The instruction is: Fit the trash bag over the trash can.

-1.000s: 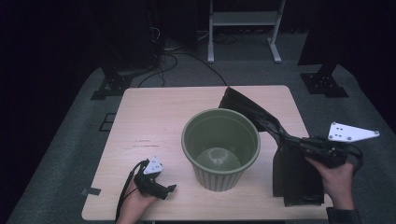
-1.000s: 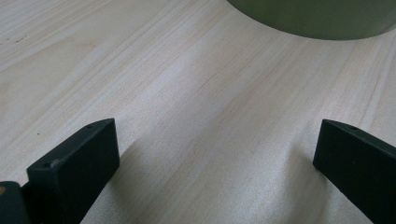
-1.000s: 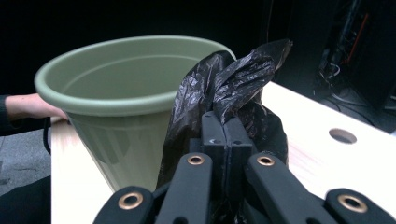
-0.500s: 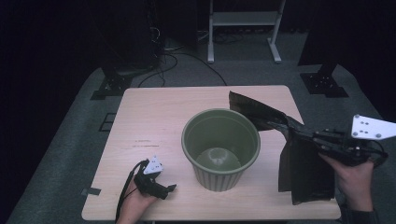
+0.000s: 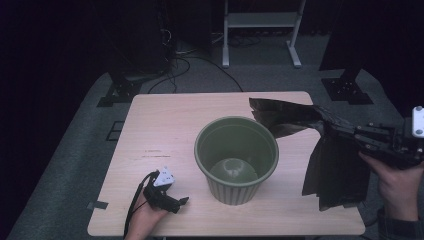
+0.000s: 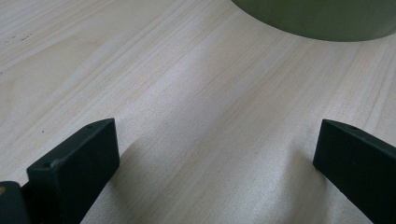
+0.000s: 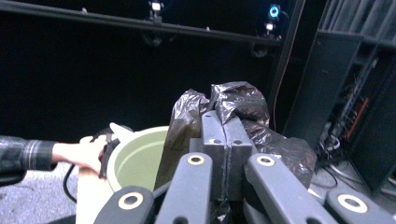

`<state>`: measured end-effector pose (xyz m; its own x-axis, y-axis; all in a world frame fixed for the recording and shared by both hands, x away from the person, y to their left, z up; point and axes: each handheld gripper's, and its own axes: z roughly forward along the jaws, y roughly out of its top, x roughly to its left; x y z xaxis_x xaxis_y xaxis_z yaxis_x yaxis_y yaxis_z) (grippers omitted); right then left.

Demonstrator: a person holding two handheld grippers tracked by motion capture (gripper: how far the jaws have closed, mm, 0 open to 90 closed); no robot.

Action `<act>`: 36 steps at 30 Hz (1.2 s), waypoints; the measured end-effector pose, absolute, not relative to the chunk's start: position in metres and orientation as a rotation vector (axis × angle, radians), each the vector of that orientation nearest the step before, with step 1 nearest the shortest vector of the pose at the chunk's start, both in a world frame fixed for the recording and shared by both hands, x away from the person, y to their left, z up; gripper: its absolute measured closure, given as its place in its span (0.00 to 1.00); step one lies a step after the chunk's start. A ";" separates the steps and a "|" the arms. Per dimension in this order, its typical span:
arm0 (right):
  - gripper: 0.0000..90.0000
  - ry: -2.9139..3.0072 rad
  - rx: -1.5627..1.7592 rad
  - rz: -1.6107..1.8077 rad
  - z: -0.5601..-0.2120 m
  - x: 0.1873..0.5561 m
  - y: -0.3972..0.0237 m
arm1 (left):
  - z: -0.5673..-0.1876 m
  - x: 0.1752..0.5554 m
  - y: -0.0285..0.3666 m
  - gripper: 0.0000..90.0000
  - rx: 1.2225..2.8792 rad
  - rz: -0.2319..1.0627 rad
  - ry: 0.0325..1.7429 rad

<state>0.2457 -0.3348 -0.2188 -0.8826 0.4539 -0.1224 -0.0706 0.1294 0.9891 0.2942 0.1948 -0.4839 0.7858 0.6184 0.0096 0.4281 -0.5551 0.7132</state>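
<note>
Near left, the left claw (image 5: 181, 202) rests spread on the surface (image 5: 165, 125), while the right claw (image 5: 334, 129) – pinching the black bag (image 5: 336, 170) – has lifted it beside the green bin (image 5: 236, 157) – ready, I judge, for lining.

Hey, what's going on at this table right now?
A person is working with two handheld grippers. The right gripper is shut on a black plastic bag, holding it in the air at the table's right side, next to the green bucket that stands in the middle of the wooden table. The left gripper rests open on the table near the bucket, holding nothing.
</note>
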 end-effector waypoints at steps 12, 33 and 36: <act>1.00 1.970 0.256 1.865 -0.183 0.238 -0.322 | -0.484 0.295 0.195 0.00 2.242 0.339 0.775; 1.00 2.055 0.205 1.938 -0.201 0.235 -0.309 | -0.484 0.295 0.195 0.00 2.242 0.341 0.776; 1.00 2.096 0.226 1.934 -0.213 0.243 -0.303 | -0.484 0.295 0.195 0.00 2.242 0.341 0.777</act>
<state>0.2431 -0.3029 -0.2131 -0.9485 0.3010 -0.0983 -0.0738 0.0916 0.9931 0.2951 0.1949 -0.4839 0.7827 0.6223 0.0117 0.4293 -0.5535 0.7137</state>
